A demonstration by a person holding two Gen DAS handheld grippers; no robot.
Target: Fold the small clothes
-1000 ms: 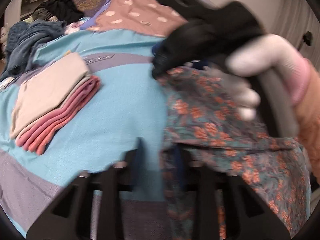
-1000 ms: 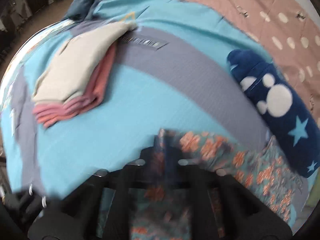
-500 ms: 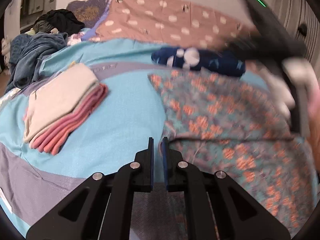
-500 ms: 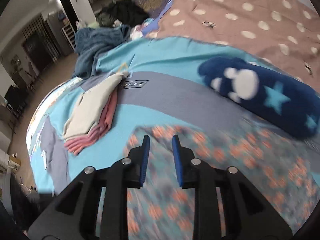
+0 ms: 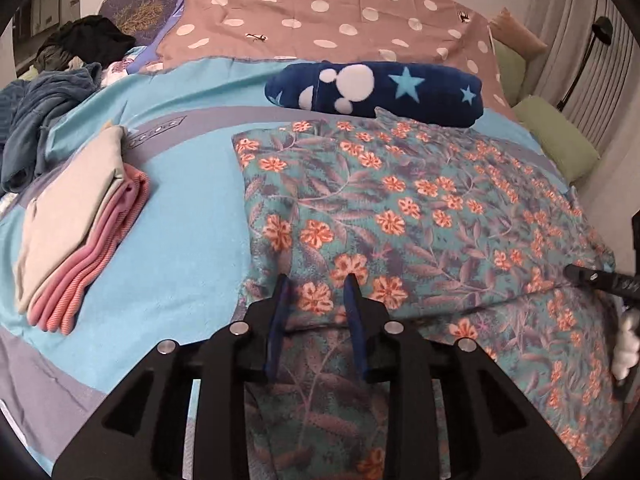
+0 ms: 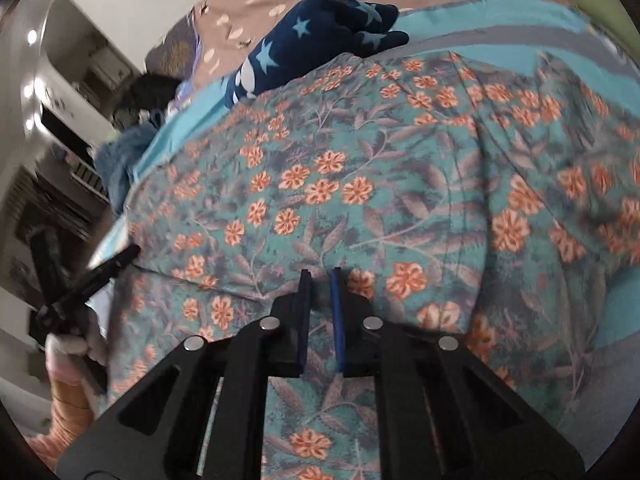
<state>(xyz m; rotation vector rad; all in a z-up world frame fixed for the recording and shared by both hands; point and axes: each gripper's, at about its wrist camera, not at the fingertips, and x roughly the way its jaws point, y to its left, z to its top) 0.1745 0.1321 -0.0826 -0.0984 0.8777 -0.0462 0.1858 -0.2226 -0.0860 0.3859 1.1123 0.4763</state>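
Floral garment (image 5: 400,208): spread flat-ish over the right half of the bed, with one layer laid back over another so a fold edge is seen running across it near both grippers.
Left gripper (image 5: 316,280): fingers are spread wide, nothing pinched between them; tips are parked right over the floral cloth near its left edge.
Right gripper (image 6: 320,274): jaws are only a little apart, nothing held; it's hovering over the middle of the same cloth.
Folded stack (image 5: 80,216): a beige piece is piled on pink striped ones, well left of the floral garment.
Bedsheet (image 5: 192,208): turquoise with grey bands, everything is laid on it.
Navy star blanket (image 5: 376,92): rolled up just behind the floral piece.
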